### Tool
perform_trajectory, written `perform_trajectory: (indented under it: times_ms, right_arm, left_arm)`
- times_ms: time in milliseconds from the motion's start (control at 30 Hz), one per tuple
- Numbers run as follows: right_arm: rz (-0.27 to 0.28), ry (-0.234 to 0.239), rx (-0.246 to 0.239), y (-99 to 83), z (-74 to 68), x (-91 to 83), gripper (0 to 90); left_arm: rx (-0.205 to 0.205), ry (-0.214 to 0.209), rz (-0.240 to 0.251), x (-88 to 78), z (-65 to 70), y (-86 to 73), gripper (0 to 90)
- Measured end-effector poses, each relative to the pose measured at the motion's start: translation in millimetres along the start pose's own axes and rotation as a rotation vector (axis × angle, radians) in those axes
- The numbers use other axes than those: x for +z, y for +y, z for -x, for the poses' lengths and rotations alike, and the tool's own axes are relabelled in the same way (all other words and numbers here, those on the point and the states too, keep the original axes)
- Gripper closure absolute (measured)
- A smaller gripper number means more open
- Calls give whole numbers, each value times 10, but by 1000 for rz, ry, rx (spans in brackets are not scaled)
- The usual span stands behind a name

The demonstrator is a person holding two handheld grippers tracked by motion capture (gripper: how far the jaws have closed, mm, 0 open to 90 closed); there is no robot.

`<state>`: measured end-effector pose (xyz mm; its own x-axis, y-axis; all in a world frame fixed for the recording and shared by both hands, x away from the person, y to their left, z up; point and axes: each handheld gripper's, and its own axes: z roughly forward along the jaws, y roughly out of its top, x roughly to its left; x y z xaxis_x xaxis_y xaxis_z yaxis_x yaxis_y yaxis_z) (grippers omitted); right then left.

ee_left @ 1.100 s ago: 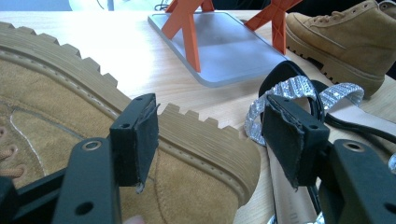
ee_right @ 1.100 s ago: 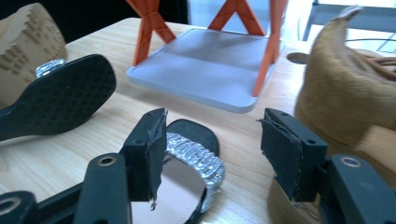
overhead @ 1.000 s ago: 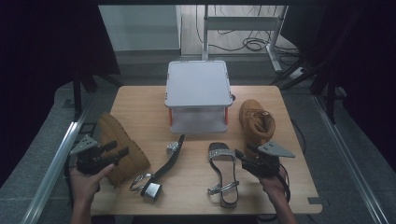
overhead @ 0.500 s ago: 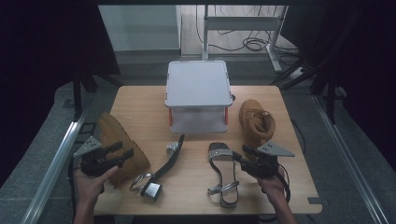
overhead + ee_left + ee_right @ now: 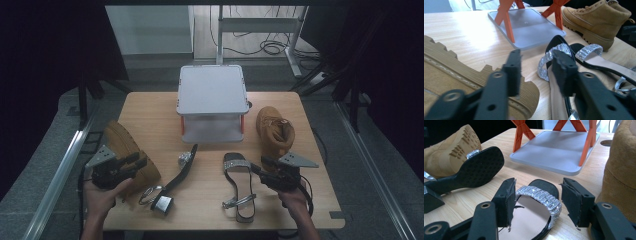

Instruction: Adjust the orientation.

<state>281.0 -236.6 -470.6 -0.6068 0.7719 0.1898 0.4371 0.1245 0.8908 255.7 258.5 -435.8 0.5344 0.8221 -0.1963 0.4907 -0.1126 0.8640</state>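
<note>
Both hand-held grippers work the counter's near edge. Left hand-held gripper (image 5: 131,163), jaws just narrowed but gripping nothing, hovers over the tipped tan boot (image 5: 131,152) near the left edge; it should bite the ridged rubber sole squarely. Right hand-held gripper (image 5: 537,201) stands half-open, astride the black sandal's (image 5: 531,213) glittering strap, not pressing.

In the left gripper view, the tan boot lying on its side (image 5: 461,75) runs off the left and bottom edges, and the left claw (image 5: 537,72) covers part of its sole. The far boot's (image 5: 596,20) top is cut off above.
</note>
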Motion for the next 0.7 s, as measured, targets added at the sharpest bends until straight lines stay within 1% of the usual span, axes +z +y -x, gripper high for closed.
perform_trajectory:
  times_ms: [67, 100, 133, 200, 267, 333, 500, 600, 633, 667, 700]
  right_arm:
    - [-2, -7, 3, -2, 16, 0, 448]
    - [-1, -12, -3, -5, 25, 0, 447]
    - [-1, -12, -3, -5, 25, 0, 447]
    - [0, -14, -22, -3, 24, 2, 445]
    - [5, -22, -27, 2, 22, 0, 444]
    - [7, -25, -23, 2, 32, -1, 444]
    - [-6, -36, -18, -21, 48, 1, 441]
    - [-12, -38, -16, -29, 56, 9, 441]
    - [-12, -38, -16, -29, 56, 9, 441]
    - [-15, -37, -16, -33, 58, 16, 440]
    - [-15, -37, -16, -33, 58, 16, 440]
  left_arm:
    - [3, -21, -34, 31, 7, 5, 719]
    - [10, -25, -50, 48, 17, 10, 791]
    - [20, -22, -59, 63, 30, 15, 791]
    - [33, -22, -77, 95, 43, 29, 847]
    - [32, -22, -86, 116, 46, 36, 887]
    - [36, -22, -100, 133, 46, 34, 898]
    - [28, -24, -115, 188, 75, 16, 900]
    - [32, -37, -137, 264, 115, 3, 900]
    - [32, -37, -137, 264, 115, 3, 900]
    - [40, -48, -150, 304, 142, -7, 900]
    - [40, -48, -150, 304, 142, -7, 900]
